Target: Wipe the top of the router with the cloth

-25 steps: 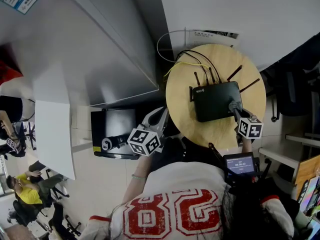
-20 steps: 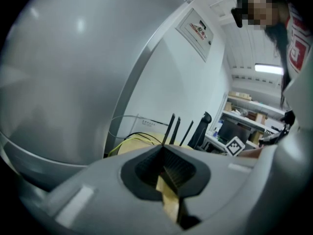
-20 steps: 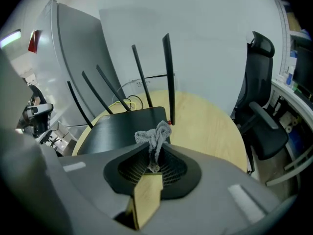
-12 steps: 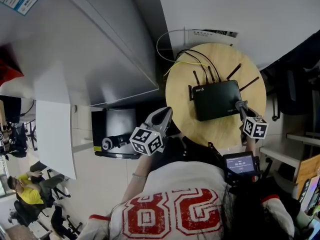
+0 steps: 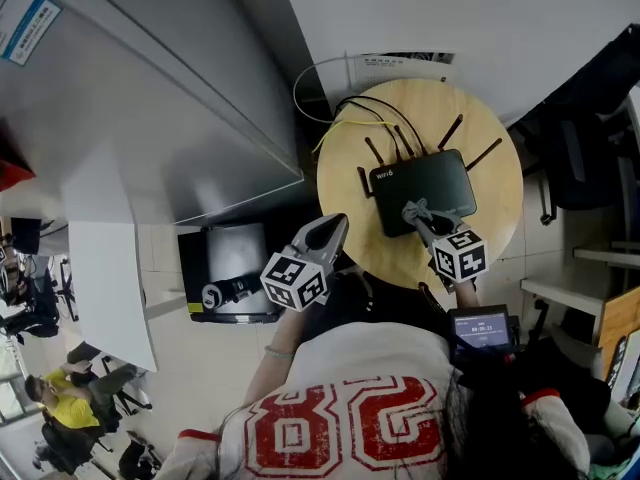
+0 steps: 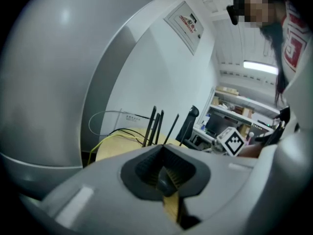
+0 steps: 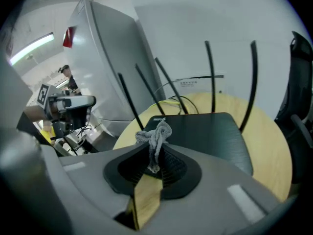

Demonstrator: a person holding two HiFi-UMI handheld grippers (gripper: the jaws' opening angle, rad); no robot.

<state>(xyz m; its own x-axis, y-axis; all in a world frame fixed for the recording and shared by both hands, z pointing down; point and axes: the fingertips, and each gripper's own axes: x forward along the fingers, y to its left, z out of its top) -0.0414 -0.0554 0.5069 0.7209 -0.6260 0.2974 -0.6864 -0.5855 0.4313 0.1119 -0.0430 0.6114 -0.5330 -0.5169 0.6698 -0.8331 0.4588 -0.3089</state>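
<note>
Router (image 5: 415, 180): sat mid round table (image 5: 495, 230). Cloth (image 5: 412, 209): pinched in right gripper (image 5: 421, 219), over router's 6 o'clock edge. Left gripper (image 5: 323, 233): closed, empty, at table's 8 o'clock. Advised: press flat, sweep toward 12 o'clock.

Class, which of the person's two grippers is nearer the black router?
Right. The right gripper, shut on the cloth, is over the router's near edge; the left gripper hangs at the round table's near-left rim, clear of the router.

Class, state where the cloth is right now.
Head view, right side: the cloth sits pinched in the right gripper, over the router on the table.
</note>
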